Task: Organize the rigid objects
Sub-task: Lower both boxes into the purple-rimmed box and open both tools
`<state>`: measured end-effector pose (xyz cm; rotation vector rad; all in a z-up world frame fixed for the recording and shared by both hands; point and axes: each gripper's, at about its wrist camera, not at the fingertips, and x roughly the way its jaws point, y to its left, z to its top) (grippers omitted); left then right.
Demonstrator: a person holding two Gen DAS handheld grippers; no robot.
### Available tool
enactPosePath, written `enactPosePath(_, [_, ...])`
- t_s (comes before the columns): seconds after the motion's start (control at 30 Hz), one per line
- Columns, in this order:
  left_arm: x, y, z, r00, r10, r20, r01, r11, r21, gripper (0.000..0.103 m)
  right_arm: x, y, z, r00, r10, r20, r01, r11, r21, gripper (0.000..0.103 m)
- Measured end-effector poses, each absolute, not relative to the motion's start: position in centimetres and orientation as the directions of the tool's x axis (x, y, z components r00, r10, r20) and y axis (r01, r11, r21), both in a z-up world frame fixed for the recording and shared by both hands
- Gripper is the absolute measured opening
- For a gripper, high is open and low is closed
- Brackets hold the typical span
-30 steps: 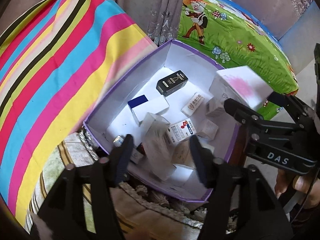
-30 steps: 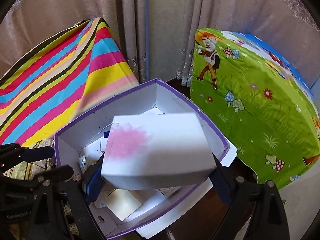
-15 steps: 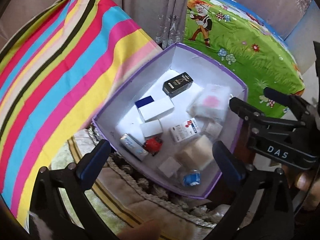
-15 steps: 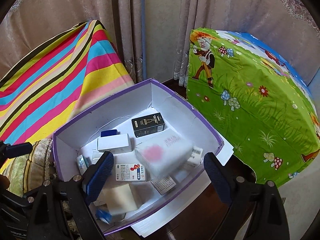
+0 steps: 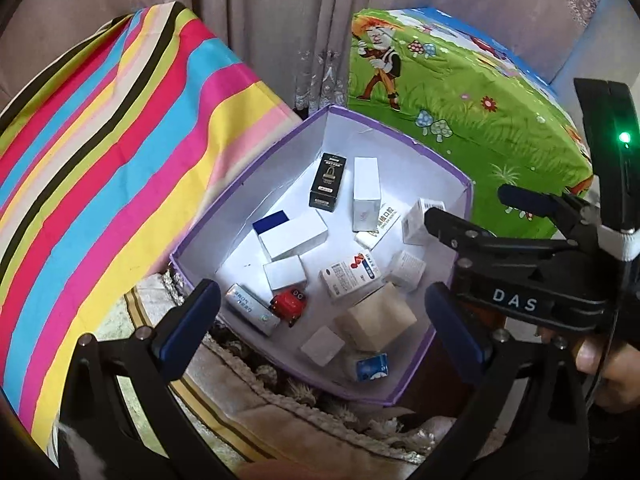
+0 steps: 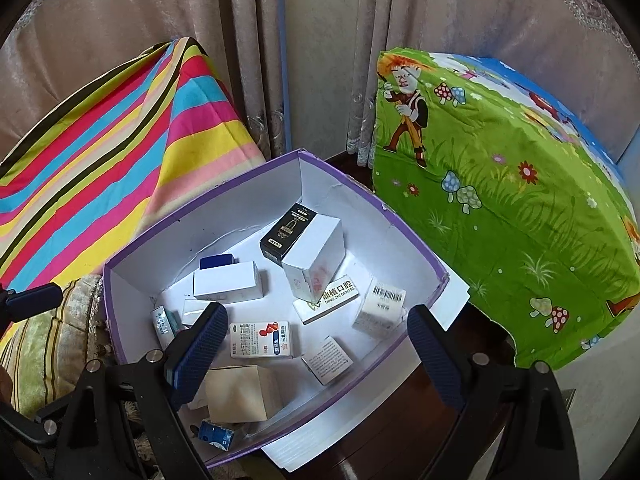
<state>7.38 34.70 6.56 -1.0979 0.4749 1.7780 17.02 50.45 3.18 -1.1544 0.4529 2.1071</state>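
Observation:
A purple-rimmed white box (image 5: 430,152) (image 6: 400,224) holds several small cartons. Among them are a black carton (image 5: 327,182) (image 6: 288,229), a white carton with a pink mark (image 5: 366,194) (image 6: 314,258), a beige carton (image 5: 380,316) (image 6: 240,394), and a small red toy (image 5: 289,304). My left gripper (image 5: 320,320) is open and empty above the box's near edge. My right gripper (image 6: 312,352) is open and empty over the box; it also shows at the right of the left wrist view (image 5: 516,280).
A rainbow-striped cloth (image 5: 100,160) (image 6: 120,140) covers furniture on the left. A green cartoon cloth (image 5: 460,92) (image 6: 500,200) covers furniture on the right. Curtains (image 6: 320,40) hang behind. A fringed cushion (image 5: 240,400) lies below the box, which sits on dark wood (image 6: 380,420).
My right gripper opened and the white carton with the pink mark dropped into the box next to the black carton. My left gripper also opened wide and both pulled back upward.

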Motion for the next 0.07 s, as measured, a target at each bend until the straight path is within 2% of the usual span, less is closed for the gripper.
enactPosePath(0.07, [7.5,34.73,6.71,-0.15,0.525,-0.838,-0.874,-0.466,-0.135,0.103,17.08,50.46,3.09,-0.373,0.398,-0.838,-0.708,-0.705,-0.02,0.093])
